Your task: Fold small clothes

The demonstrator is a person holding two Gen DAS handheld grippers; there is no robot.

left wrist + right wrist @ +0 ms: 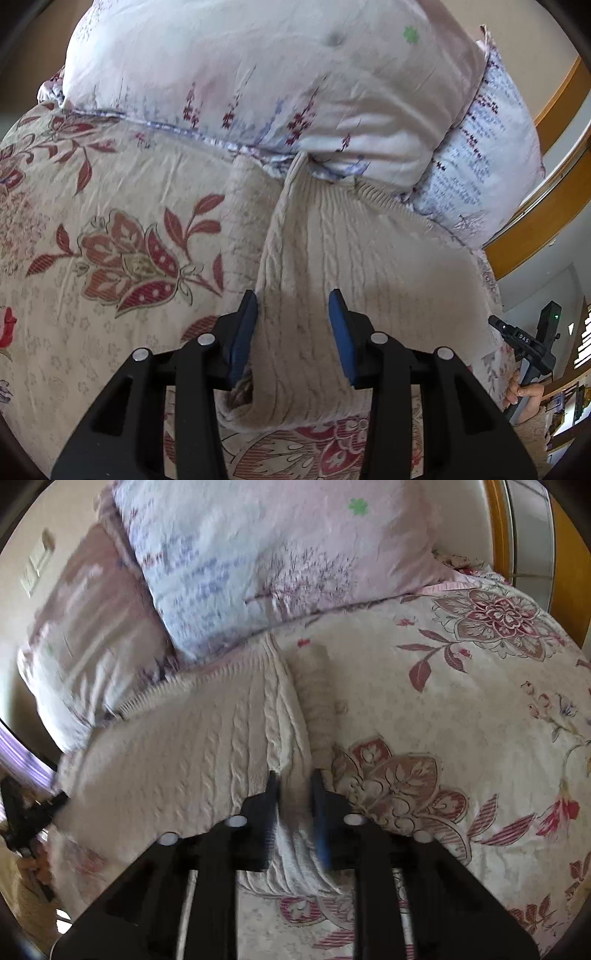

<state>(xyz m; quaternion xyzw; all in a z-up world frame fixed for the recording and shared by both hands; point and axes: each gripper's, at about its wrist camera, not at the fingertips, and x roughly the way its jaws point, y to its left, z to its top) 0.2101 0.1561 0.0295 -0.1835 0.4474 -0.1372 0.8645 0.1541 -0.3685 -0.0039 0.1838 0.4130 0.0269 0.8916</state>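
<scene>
A cream cable-knit sweater [332, 251] lies on a floral bedspread [110, 206], its ribbed hem against the pillows. My left gripper [293, 299] hovers over the sweater's left folded edge with its blue-padded jaws apart, fabric between them. In the right wrist view the same sweater [192, 746] lies spread, with a raised fold along its right side. My right gripper [293, 779] has its jaws narrowed around that raised fold; the view is blurred, so the grip is unclear. The right gripper also shows at the far right of the left wrist view [524, 343], held in a hand.
Two pale floral pillows [258, 74] lie stacked at the head of the bed, also seen in the right wrist view [266, 554]. A wooden frame [546, 206] runs along the right. A wall switch [37, 568] sits at the left.
</scene>
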